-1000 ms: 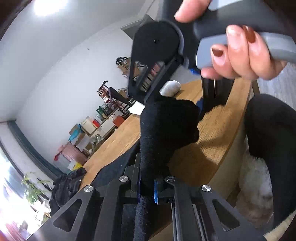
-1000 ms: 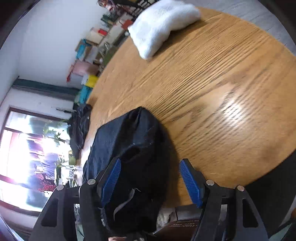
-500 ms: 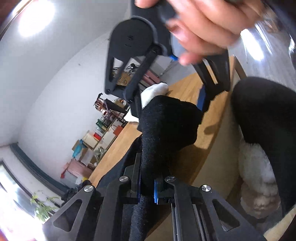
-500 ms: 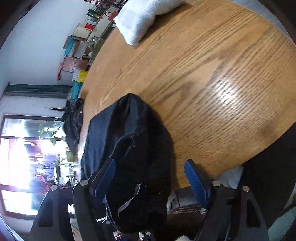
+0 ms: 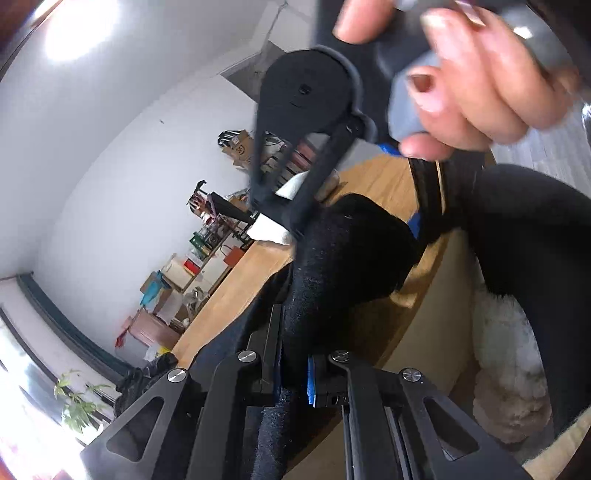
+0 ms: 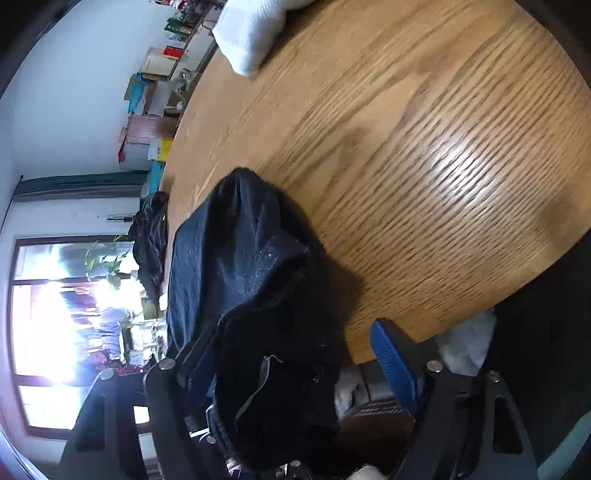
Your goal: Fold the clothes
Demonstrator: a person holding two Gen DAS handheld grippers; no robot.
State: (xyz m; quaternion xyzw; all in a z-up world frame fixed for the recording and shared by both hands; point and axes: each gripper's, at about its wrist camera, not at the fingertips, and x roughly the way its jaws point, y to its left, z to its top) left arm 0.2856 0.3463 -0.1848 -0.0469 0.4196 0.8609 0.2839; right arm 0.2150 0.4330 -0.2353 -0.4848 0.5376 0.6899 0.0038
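Right wrist view: right gripper, jaws spread and just narrowing, black garment between the pads, unpinched, its long axis running away over the near edge of the wooden table. Left gripper pressed onto the same cloth. White towel far. No legible writing.

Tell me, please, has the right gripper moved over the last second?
Yes. The right gripper sank toward the table; the white towel slid toward the frame's top.

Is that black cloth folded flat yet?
No. The black cloth is bunched, one end pinched in the left gripper, partly draped over the wooden table.
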